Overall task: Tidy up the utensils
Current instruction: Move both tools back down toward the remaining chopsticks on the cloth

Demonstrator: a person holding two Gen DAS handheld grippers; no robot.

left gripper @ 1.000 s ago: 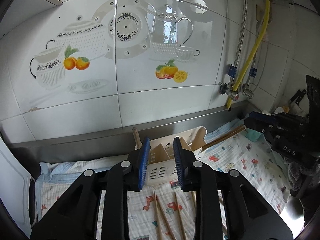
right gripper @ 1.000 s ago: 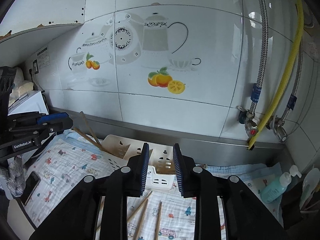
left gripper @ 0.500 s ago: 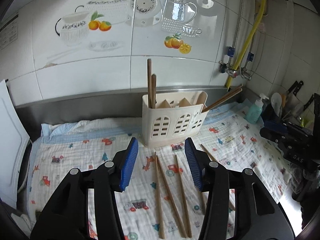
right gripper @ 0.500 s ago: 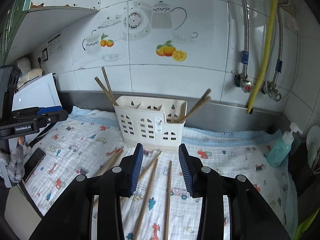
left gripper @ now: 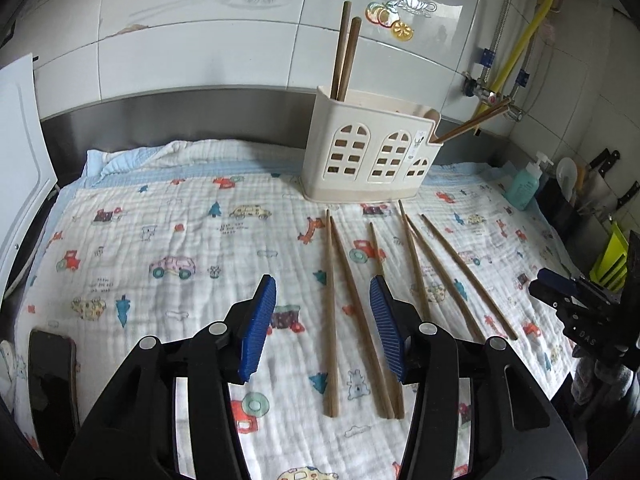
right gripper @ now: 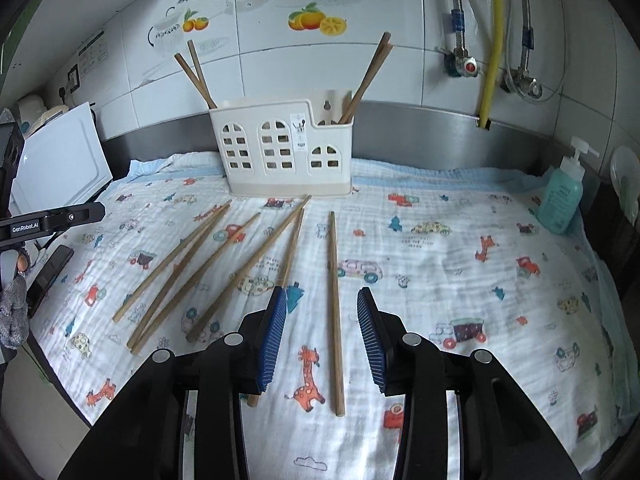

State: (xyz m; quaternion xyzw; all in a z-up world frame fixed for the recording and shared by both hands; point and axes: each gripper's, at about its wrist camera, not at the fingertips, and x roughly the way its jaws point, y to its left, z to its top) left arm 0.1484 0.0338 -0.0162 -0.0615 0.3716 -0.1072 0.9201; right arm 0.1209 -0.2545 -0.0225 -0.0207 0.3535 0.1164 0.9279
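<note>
Nearest in the left wrist view, the left claw (left gripper: pixel 323 322) hangs released above the cloth, its blue pads spread wide with nothing between them; two loose chopsticks (left gripper: pixel 330 312) lie on the cloth in the gap below it, running away from the camera. In the right wrist view the right claw (right gripper: pixel 322 330) is likewise released and empty, hovering over a single chopstick (right gripper: pixel 335 308) that lies straight between its pads on the cloth. To that claw's left, five more chopsticks (right gripper: pixel 224 272) fan out across the printed cloth (right gripper: pixel 460 264), some crossing or touching at their tips, one running under the claw's left pad. The cloth, patterned with cars, trees and giraffes, covers the counter (right gripper: pixel 400 120), whose steel back edge shows behind it. A dark phone (left gripper: pixel 52 360) lies at the cloth's left edge. Farther back, the cream utensil holder (right gripper: pixel 286 150) stands upright on the cloth near the wall, the loose chopsticks' far tips just short of its base. A pair of chopsticks leans in its left compartment (right gripper: pixel 196 72) and another pair in its right one (right gripper: pixel 366 76). A teal soap bottle (right gripper: pixel 562 196) stands at the far right, against the tiled wall (right gripper: pixel 360 60).
</note>
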